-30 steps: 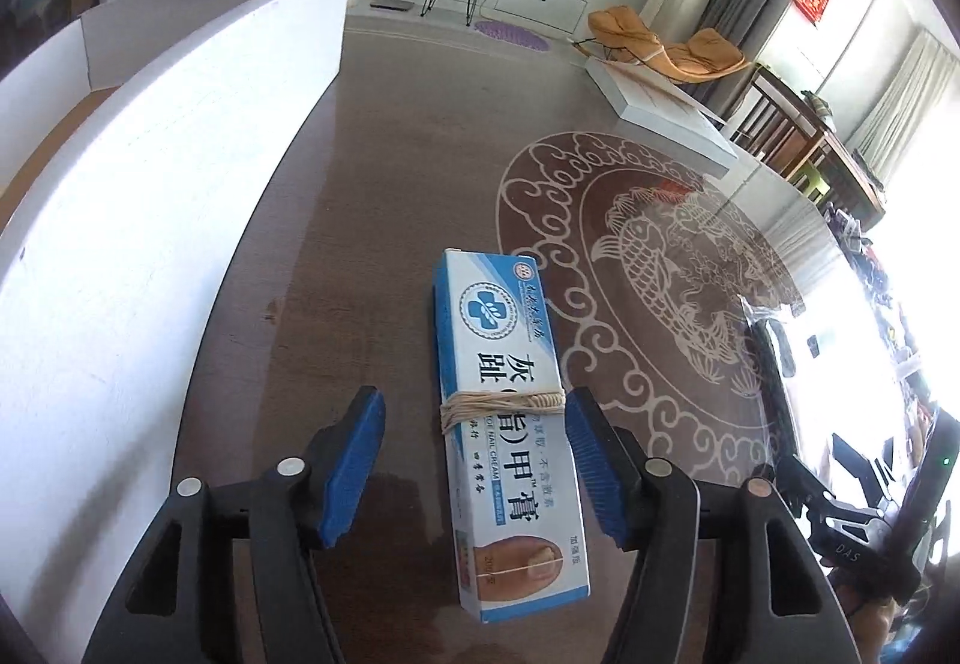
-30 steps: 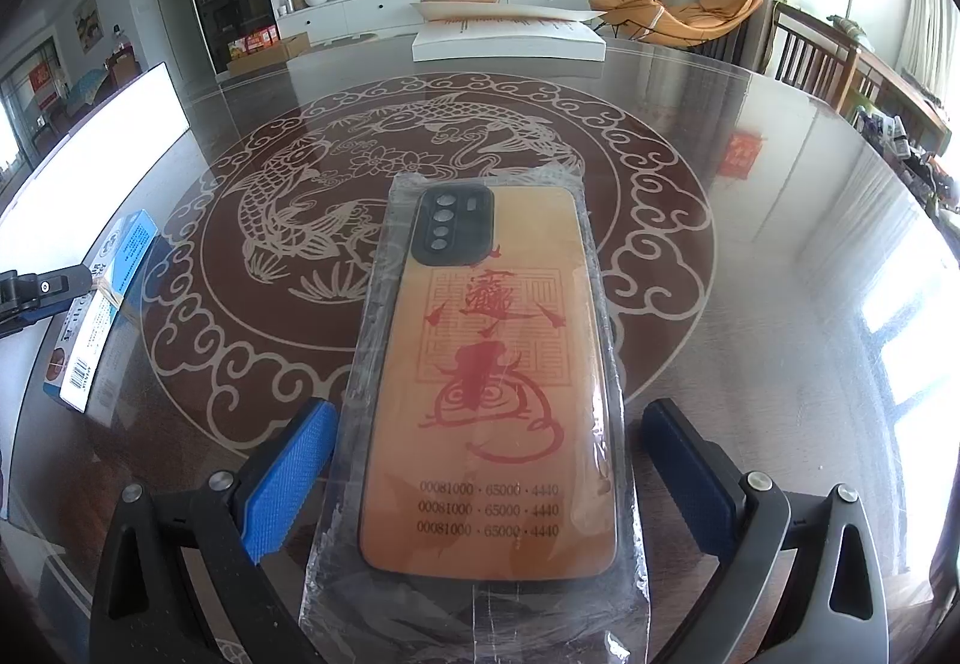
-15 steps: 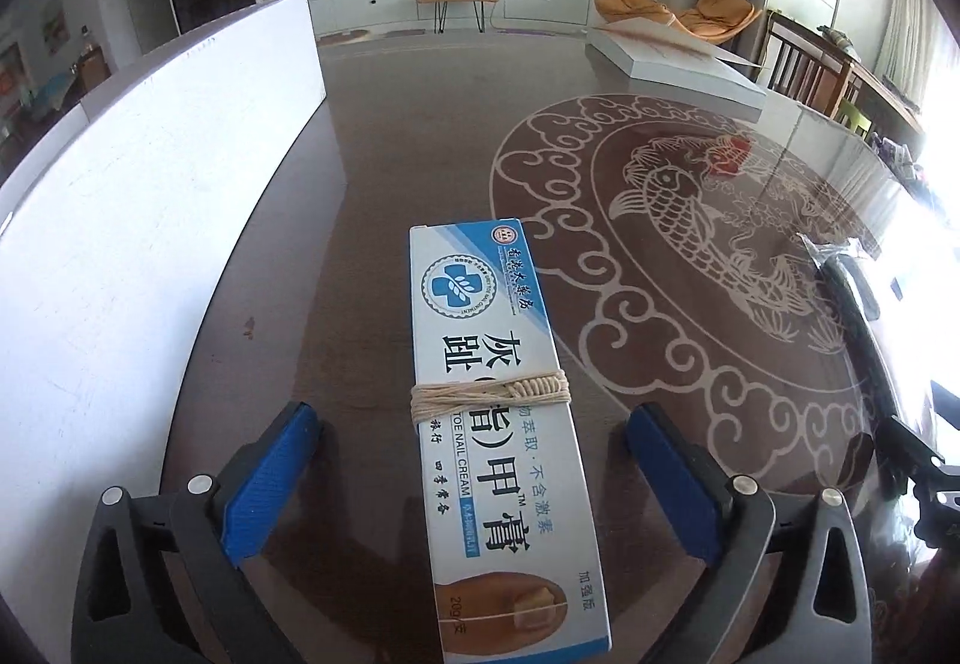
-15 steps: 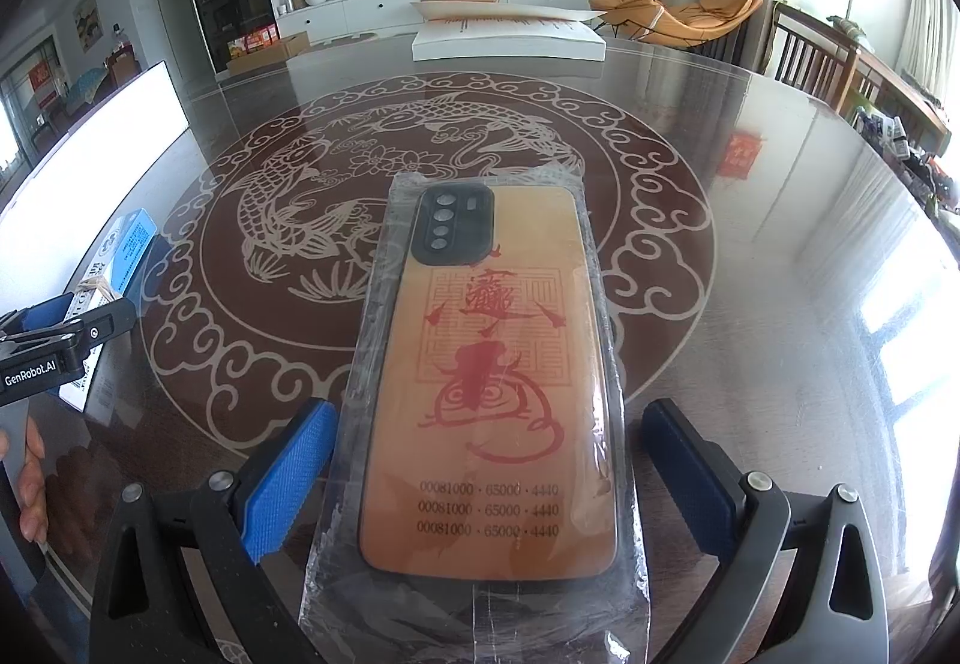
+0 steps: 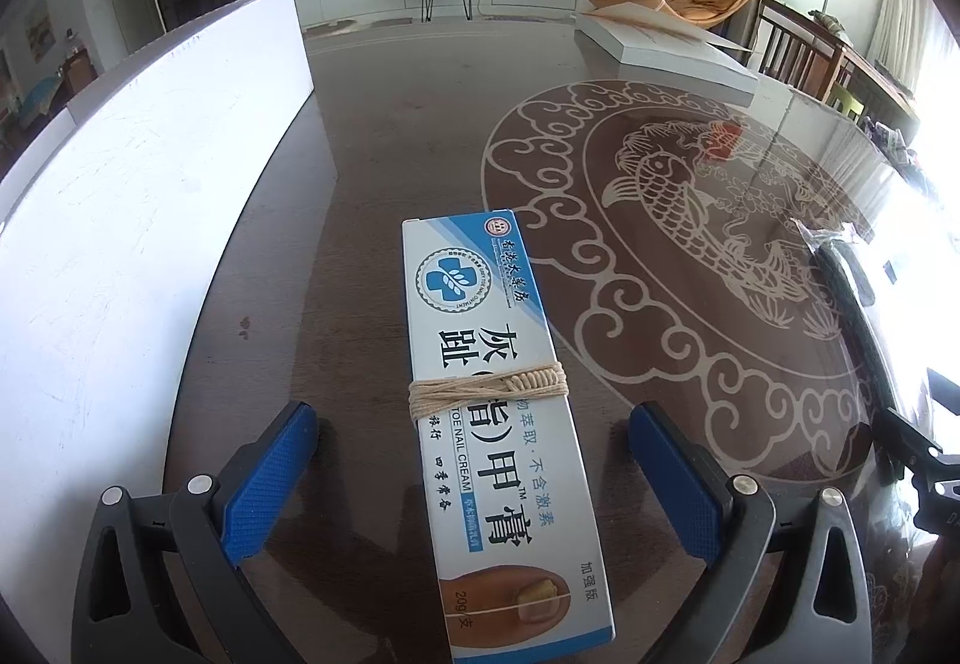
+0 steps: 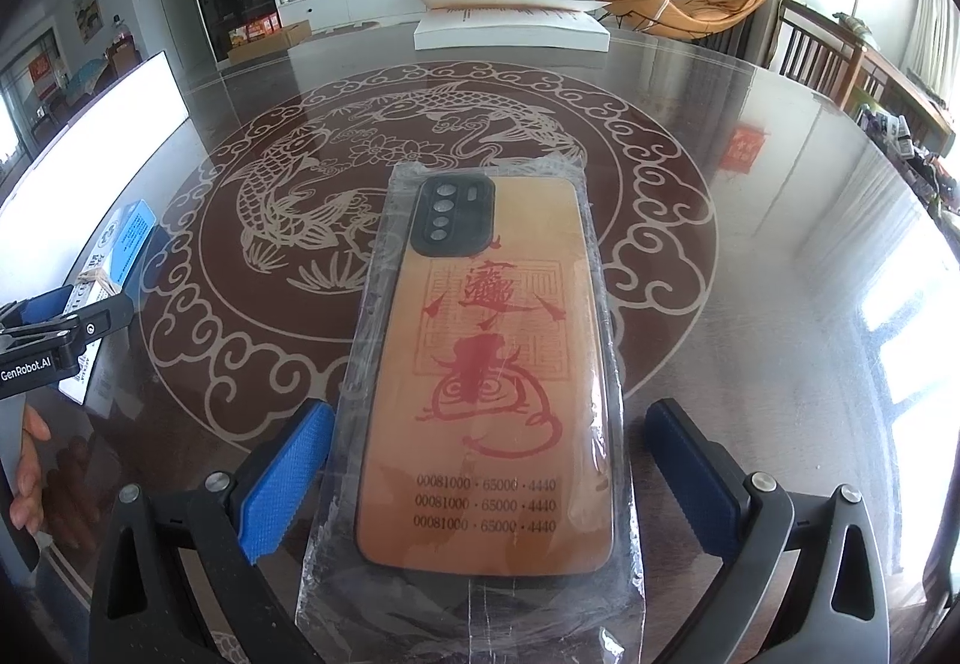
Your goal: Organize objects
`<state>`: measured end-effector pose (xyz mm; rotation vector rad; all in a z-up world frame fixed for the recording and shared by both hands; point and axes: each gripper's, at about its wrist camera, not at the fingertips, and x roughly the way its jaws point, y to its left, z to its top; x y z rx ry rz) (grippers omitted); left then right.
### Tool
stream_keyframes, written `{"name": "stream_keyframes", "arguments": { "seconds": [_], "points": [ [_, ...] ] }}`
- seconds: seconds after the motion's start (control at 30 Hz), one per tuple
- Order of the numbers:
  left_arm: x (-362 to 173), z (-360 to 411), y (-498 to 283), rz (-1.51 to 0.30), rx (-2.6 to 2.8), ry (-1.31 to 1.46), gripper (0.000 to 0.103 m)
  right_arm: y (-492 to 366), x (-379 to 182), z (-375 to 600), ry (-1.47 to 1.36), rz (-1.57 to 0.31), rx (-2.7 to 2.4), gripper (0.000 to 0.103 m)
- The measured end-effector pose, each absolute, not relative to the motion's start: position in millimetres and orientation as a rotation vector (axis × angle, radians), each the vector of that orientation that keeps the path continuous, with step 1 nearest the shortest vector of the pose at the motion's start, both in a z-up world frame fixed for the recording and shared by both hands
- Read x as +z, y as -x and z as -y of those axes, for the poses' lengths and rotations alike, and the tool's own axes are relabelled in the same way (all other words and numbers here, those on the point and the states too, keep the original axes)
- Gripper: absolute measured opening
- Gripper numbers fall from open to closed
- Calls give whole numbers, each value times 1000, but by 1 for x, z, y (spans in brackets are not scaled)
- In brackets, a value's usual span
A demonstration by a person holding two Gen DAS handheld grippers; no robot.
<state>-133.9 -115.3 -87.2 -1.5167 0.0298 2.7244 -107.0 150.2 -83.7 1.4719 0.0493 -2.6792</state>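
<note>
Lying flat on the glossy brown bench (image 5: 372,136), the toe nail cream box (image 5: 498,424) sits between the two blue fingers (image 5: 267,484) of the left gripper (image 5: 474,472), a little nearer to the right finger than to the left one. A loop of pale string (image 5: 487,393) is wound around the middle of the box, about level with the fingertips. The near end of the box reaches back past the fingers toward the camera, and the far end points away from them. The left fingers have just been opening and now stand wide apart, with clear bench on both sides of the box, so they hold nothing.

To the left of the left finger a long white board (image 5: 120,244) stands on its edge along the bench. Ahead and to the right of the fingers is the pale fish and cloud pattern (image 5: 678,196) in the bench top, and far ahead lies a flat white box (image 5: 666,46).

The right gripper (image 6: 489,475) is spread wide too. Between its fingers (image 6: 288,478) lies an orange phone case (image 6: 498,364) in a clear plastic wrap (image 6: 468,604), camera cut-out at the far end. The wrap comes just beside the left finger; I cannot tell if it touches. The right finger stands clear of it. At the left edge of this view a hand (image 6: 27,460) shows.
</note>
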Motion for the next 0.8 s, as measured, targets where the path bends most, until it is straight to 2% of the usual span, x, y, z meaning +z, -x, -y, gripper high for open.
{"name": "stream_keyframes", "arguments": {
  "seconds": [0.2, 0.33, 0.47, 0.8],
  "points": [
    [-87, 116, 138, -55, 2694, 1509, 103, 138, -79, -155, -1694, 9, -2530, 103],
    [-88, 115, 131, -48, 2751, 1433, 103, 133, -83, -149, -1593, -76, -2628, 103],
    [-88, 115, 132, -38, 2756, 1427, 103, 113, -86, -150, -1422, -71, -2721, 103],
    [-88, 115, 132, -35, 2759, 1426, 103, 107, -84, -155, -1420, -50, -2746, 103]
  ]
}}
